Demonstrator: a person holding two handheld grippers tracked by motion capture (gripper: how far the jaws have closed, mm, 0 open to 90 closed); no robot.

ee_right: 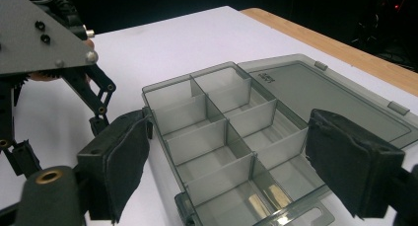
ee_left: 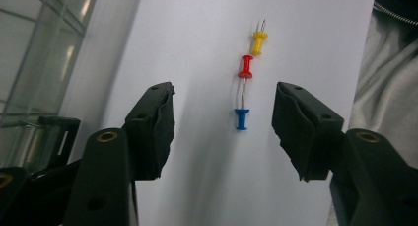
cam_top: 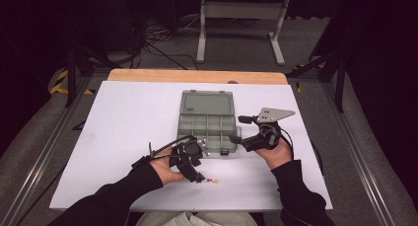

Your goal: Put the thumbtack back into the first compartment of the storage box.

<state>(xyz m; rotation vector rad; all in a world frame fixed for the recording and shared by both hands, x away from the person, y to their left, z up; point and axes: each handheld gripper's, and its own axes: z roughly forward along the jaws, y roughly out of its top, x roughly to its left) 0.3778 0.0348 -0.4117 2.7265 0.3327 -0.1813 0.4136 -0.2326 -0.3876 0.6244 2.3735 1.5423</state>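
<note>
Beyond the white table top, cables cross grey floor.

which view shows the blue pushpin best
The left gripper view: the blue pushpin lies sharp and close on the white table, between the left gripper's open fingers, in line with a red pushpin and a yellow pushpin. In the high view the pins are tiny specks.

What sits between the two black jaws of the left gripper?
In the left gripper view, a blue pushpin lies on the white sheet between the open, untouching jaws.
</note>
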